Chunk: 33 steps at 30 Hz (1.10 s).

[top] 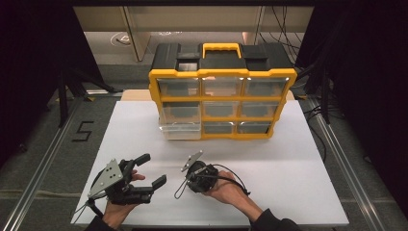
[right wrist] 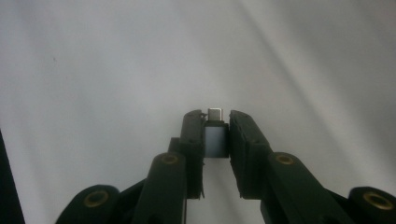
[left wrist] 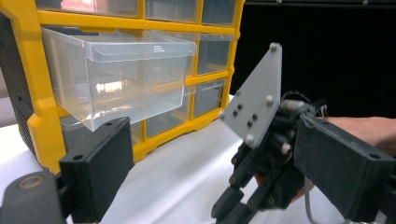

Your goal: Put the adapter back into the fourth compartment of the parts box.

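White counter [top: 288, 159] set in a dark room, yellow organizer [top: 221, 98] at its far edge with one drawer [left wrist: 116, 74] pulled out, left hand-held gripper [top: 151, 169] spread open near the front edge, adapter [right wrist: 215, 135] pinched in right hand-held gripper [right wrist: 215, 140].

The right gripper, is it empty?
No, the right gripper is pinching a small grey adapter with a metal plug tip between its two black jaws.

Dim room with black surrounds; overhead light brightens the white rectangular tabletop [top: 288, 168]. Glare streaks the clear plastic pulled-out drawer [left wrist: 116, 70] at upper left of the left gripper view. The right gripper view is soft and hazy, corners darkened.
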Each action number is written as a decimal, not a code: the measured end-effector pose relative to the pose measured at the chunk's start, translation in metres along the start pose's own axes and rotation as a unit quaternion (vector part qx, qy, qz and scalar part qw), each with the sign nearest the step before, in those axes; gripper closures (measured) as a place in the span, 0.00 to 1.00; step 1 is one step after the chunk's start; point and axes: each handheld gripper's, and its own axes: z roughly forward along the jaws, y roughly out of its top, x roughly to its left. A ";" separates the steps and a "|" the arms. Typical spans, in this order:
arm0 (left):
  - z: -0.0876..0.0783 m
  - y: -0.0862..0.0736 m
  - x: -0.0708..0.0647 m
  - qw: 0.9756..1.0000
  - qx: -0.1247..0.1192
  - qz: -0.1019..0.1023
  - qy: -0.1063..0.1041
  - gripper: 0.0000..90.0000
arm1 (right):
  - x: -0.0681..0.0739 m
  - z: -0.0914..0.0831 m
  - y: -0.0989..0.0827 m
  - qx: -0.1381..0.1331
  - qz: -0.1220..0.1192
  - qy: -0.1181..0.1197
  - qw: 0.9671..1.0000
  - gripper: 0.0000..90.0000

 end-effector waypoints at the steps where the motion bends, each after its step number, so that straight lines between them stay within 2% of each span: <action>1: 0.000 0.000 0.000 1.000 0.000 0.000 0.000 0.13 | -0.001 -0.002 0.000 -0.003 0.003 0.000 1.000 0.85; 7: 0.000 0.000 0.000 1.000 0.001 0.000 0.000 0.13 | -0.008 -0.013 0.000 -0.024 0.018 -0.004 1.000 0.85; 8: 0.000 0.000 0.000 1.000 0.001 0.000 0.000 0.13 | -0.010 -0.014 0.000 -0.031 0.013 -0.002 0.999 0.85; 14: 0.000 0.000 0.000 1.000 0.002 0.000 0.001 0.13 | -0.012 -0.023 0.001 -0.050 0.014 -0.003 0.999 0.85; 16: 0.000 0.000 0.000 1.000 0.002 0.000 0.000 0.13 | -0.013 -0.026 0.002 -0.058 0.005 -0.005 0.998 0.85; 30: 0.001 0.000 0.001 1.000 0.005 0.000 0.003 0.13 | -0.020 -0.057 0.005 -0.102 0.016 -0.012 0.995 0.85; 33: 0.001 0.000 0.001 1.000 0.006 -0.001 0.003 0.13 | -0.021 -0.063 0.006 -0.114 0.011 -0.014 0.993 0.85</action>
